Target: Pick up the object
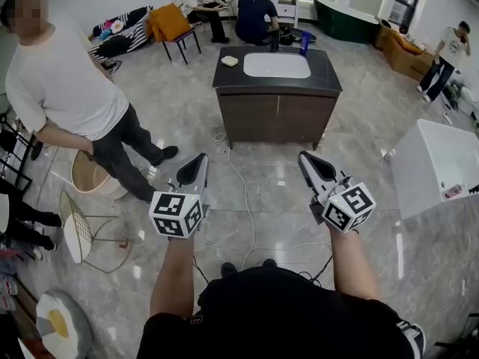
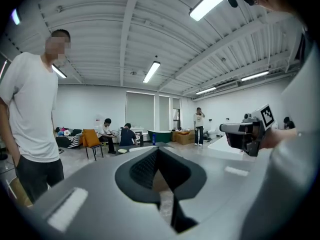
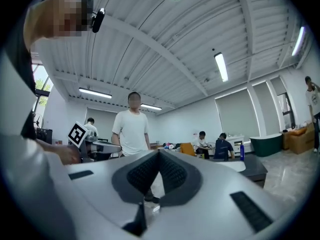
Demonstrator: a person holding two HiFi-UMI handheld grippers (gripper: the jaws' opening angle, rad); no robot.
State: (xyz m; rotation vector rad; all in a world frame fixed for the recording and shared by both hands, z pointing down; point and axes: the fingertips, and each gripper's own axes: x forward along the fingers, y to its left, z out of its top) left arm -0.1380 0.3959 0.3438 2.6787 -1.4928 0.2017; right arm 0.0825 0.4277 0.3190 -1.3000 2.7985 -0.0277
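A small pale yellow object (image 1: 230,60) lies on the dark top of a vanity cabinet (image 1: 277,114), left of its white sink (image 1: 276,65). The cabinet stands a few steps ahead of me. My left gripper (image 1: 196,164) and right gripper (image 1: 308,161) are held side by side at waist height, pointing towards the cabinet and well short of it. Both are shut with nothing between the jaws. The left gripper view shows its closed jaws (image 2: 158,151), the pale object (image 2: 122,151) far off, and the right gripper (image 2: 245,132). The right gripper view shows its closed jaws (image 3: 159,154).
A person in a white T-shirt (image 1: 67,96) stands close on the left beside a wire stool (image 1: 82,230). A white tub (image 1: 434,163) stands on the right. A cable (image 1: 243,193) runs across the floor from the cabinet towards me. Other people and an orange chair (image 1: 171,22) are at the back.
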